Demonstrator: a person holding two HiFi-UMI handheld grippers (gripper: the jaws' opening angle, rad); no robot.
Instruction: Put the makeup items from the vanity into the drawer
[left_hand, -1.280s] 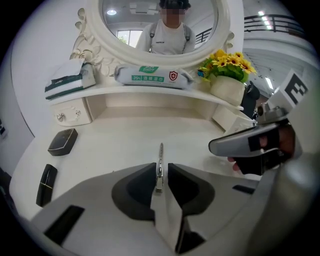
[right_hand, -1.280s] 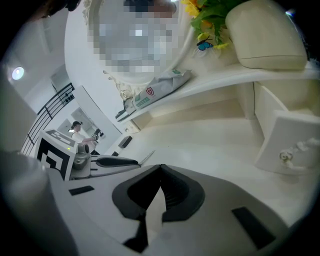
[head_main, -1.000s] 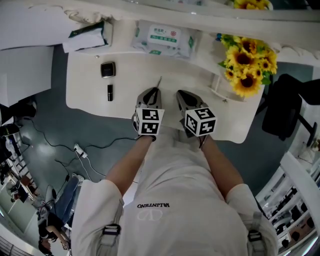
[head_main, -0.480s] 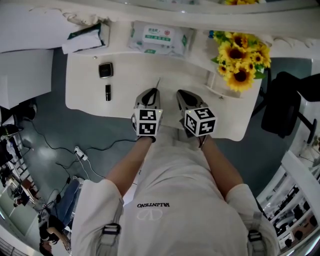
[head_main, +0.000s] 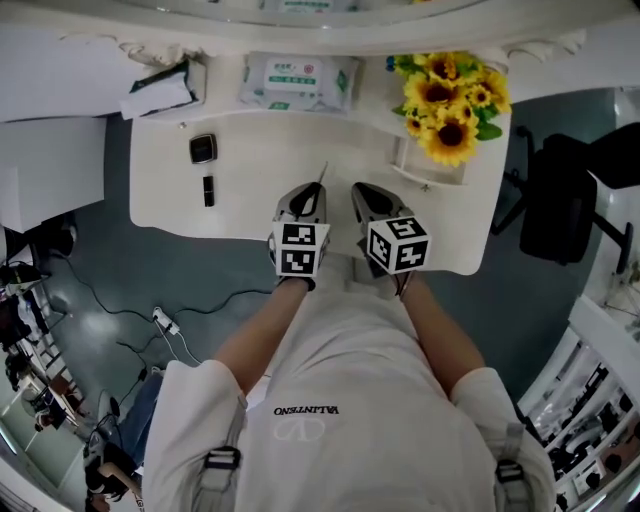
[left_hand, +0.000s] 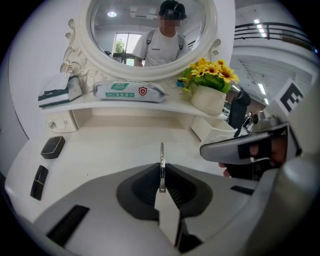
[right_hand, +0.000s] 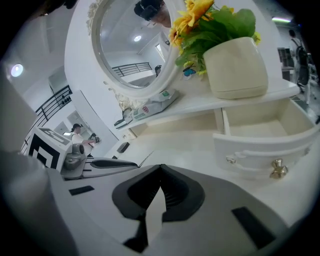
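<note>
My left gripper (head_main: 312, 190) (left_hand: 161, 167) is shut on a thin metal makeup tool (left_hand: 161, 159) whose tip (head_main: 321, 174) sticks out past the jaws, above the middle of the white vanity top (head_main: 260, 200). My right gripper (head_main: 366, 192) (right_hand: 160, 167) hangs right beside it, shut with nothing in it. A small white drawer (right_hand: 260, 135) (head_main: 425, 172) stands pulled open under the sunflower pot at the right. A black compact (head_main: 203, 149) (left_hand: 52, 146) and a black lipstick (head_main: 208, 190) (left_hand: 39, 181) lie on the vanity's left side.
A wipes pack (head_main: 298, 80) (left_hand: 129, 91) and a tissue box (head_main: 160, 90) rest on the rear shelf under the oval mirror (left_hand: 150, 30). Sunflowers in a cream pot (head_main: 445, 105) (right_hand: 235, 65) stand over the drawer. A black chair (head_main: 560, 205) is off right.
Both grippers have drifted together toward the flower and drawer end of the vanity. The left still holds the thin metal tool; both stay shut.
</note>
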